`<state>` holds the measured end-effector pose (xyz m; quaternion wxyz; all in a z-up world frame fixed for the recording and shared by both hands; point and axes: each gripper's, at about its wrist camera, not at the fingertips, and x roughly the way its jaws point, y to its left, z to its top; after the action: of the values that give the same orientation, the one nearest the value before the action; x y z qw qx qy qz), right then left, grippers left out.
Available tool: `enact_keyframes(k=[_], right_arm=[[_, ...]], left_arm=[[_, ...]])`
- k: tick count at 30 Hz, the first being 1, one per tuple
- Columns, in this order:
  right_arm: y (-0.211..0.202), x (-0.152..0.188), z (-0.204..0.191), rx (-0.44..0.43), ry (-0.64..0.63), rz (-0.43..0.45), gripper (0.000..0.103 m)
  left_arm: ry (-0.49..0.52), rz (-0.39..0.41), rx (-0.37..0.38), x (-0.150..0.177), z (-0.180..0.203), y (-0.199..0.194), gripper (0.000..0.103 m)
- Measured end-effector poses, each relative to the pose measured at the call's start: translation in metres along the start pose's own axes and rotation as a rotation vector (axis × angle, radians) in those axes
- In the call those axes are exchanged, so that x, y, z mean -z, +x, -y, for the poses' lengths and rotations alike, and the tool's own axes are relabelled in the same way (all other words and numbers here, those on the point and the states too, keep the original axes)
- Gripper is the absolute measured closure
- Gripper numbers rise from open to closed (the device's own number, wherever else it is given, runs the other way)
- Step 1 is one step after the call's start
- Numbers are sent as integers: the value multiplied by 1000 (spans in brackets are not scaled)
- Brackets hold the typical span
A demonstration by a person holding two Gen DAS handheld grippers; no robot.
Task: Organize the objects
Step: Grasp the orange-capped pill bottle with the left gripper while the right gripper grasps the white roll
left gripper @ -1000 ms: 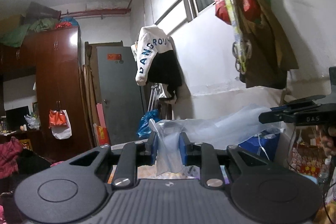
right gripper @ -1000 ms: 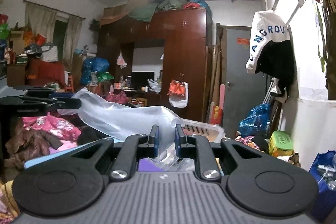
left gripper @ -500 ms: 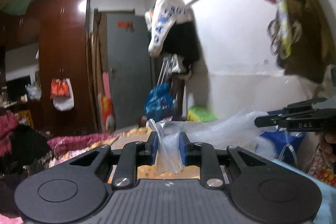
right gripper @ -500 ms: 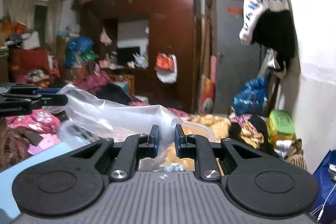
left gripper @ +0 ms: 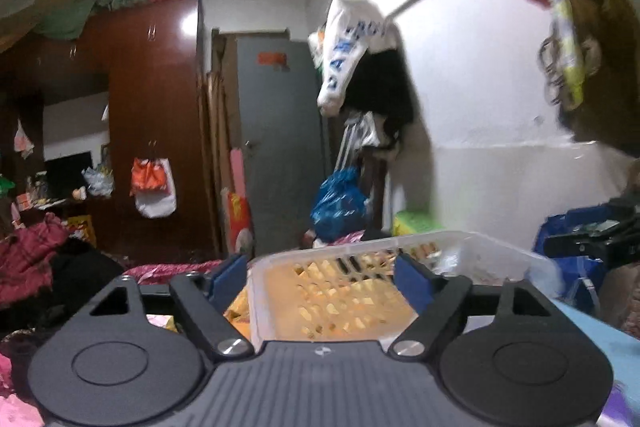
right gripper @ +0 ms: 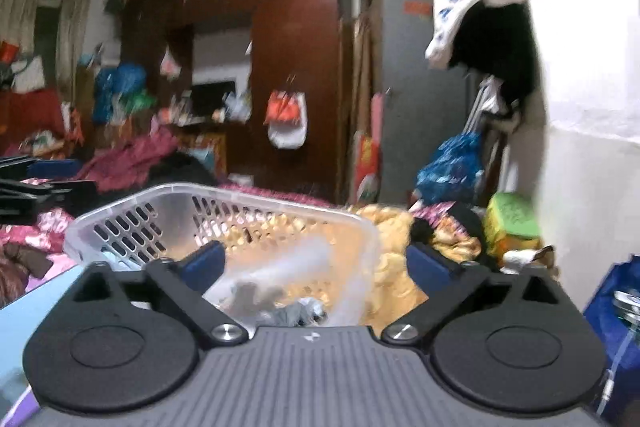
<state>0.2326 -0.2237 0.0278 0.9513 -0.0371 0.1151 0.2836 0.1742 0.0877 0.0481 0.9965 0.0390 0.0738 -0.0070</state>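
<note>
Plainly, the left gripper (left gripper: 322, 273) has its blue-padded fingers (left gripper: 228, 277) spread wide, with nothing held between them. Between and just beyond them sits a translucent white plastic basket (left gripper: 496, 251) with slotted walls, its near rim lying low in the gap. Whether the pads touch the basket wall cannot be told. The right gripper (right gripper: 316, 263) is likewise spread wide and grips nothing. In the right wrist view the same basket (right gripper: 132, 215) sits ahead and slightly left. A crumpled clear plastic bag (right gripper: 304, 267) lies inside it, with some grey bits near its bottom; motion blur hides what they are.

The basket rests on yellow-orange bedding (right gripper: 390, 227), and a light blue surface (right gripper: 36, 301) shows at the lower left of the right wrist view. Each gripper appears at the edge of the other's view: the right one at the far right of the left view, the left one at the far left of the right view.

Further out stands a dark red-brown wardrobe (left gripper: 160, 115) with an orange and white bag (left gripper: 154, 193) hanging on its door. Beside it is a grey door (left gripper: 280, 147). A white garment with blue letters (left gripper: 352, 47) hangs on the white wall over a black one, and a blue plastic bag (left gripper: 340, 203) sits below. Pink and red clothes (left gripper: 32, 259) are heaped at the left.
</note>
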Motion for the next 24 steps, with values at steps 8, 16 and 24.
enact_keyframes(k=[8,16,24], right_arm=[[-89,83,13,1,131,-14,0],[-92,107,-11,-21,79,-94,0],[-72,105,-15,-54,48,-146,4]], left_arm=[[21,-4,71,58,34,-88,0],[3,-131,99,95,53,-94,0],[-13,-211,106,99,55,-81,0]])
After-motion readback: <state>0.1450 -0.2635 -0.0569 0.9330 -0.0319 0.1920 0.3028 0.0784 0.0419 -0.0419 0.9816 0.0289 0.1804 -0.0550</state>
